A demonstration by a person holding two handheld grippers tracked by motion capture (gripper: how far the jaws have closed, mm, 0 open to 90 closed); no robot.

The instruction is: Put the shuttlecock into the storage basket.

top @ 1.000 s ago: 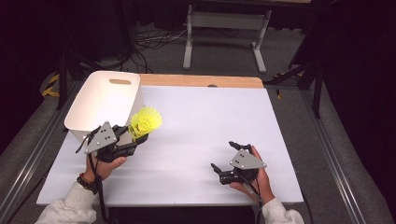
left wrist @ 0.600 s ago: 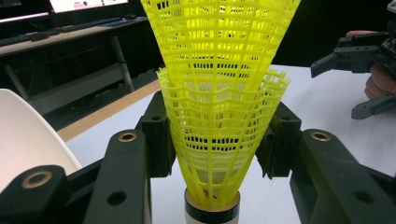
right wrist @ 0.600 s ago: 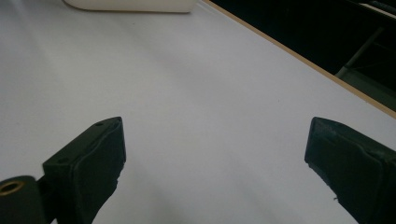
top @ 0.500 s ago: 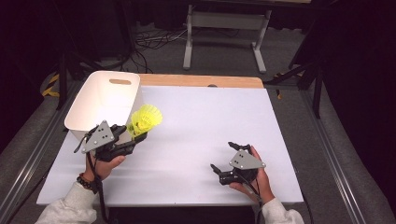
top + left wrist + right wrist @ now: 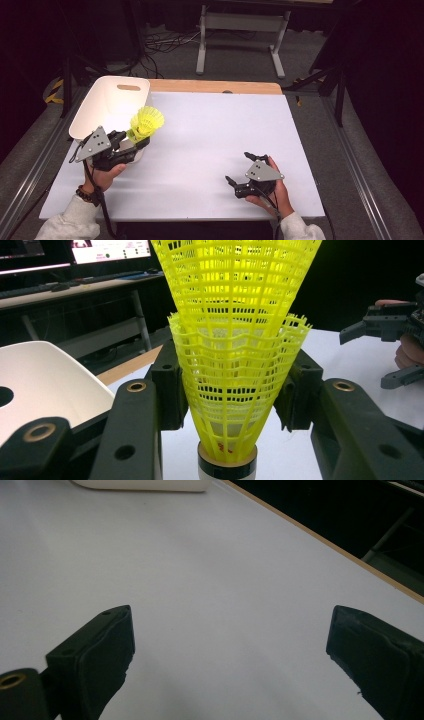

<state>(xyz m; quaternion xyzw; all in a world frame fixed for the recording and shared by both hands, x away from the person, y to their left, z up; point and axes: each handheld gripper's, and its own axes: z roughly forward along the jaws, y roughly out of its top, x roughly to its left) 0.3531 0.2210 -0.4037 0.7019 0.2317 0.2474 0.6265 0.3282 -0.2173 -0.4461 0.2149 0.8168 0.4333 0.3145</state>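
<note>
Work in hand: we judged the job to be moving the yellow shuttlecocks [image 5: 145, 122] into the white bin [image 5: 111, 102] at the far left of the bench [image 5: 215, 145].
Done so far: the pick-up looked complete; the shuttlecocks were off the bench and held in the left gripper [image 5: 131, 146].
Left to do: the drop itself. The bin's inside, as far as we could see it, held nothing, so carrying over the rim and letting go were not yet done.
Where the shuttlecocks were: just beside the bin's near right corner, roughly level with its rim, skirts pointing up and away from the hand. In the left gripper view [image 5: 235, 355] two plastic skirts sat nested one in the other, a cork base with a dark band at the bottom.
Left fingers: closed on the lower skirt from both sides, one pad [image 5: 167, 390] pressed against the mesh.
Left hand pose: forearm coming in from the near-left edge, gripper angled up toward the bin.
Right gripper [image 5: 240, 175]: low over the near right of the bench, well apart from the bin.
Right fingers: spread wide, gripping nothing, with bare bench between them in the right gripper view.
</note>
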